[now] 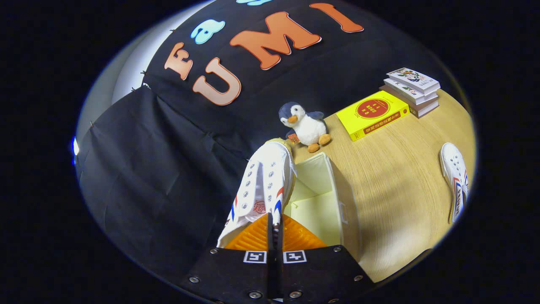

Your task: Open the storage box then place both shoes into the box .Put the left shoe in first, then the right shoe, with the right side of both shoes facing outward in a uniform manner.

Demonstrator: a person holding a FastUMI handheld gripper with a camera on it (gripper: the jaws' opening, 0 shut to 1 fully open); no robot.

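The gripper (274,230) is holding its fingers together, clamping the collar edge of a white high-top canvas shoe (263,185). The shoe's long axis is running straight ahead from the fingers, hanging over the near-left rim of the open storage box (337,185), which is sitting just to the right with nothing visible inside. Beyond are lying a plush penguin (304,126), a yellow book (373,114) and stacked books (411,90). The second shoe (455,179) is resting well apart on the wooden table (400,177).

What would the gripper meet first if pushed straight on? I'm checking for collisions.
The gripper is shut on the white shoe; past its toe, probably the penguin toy, though depth is unclear.
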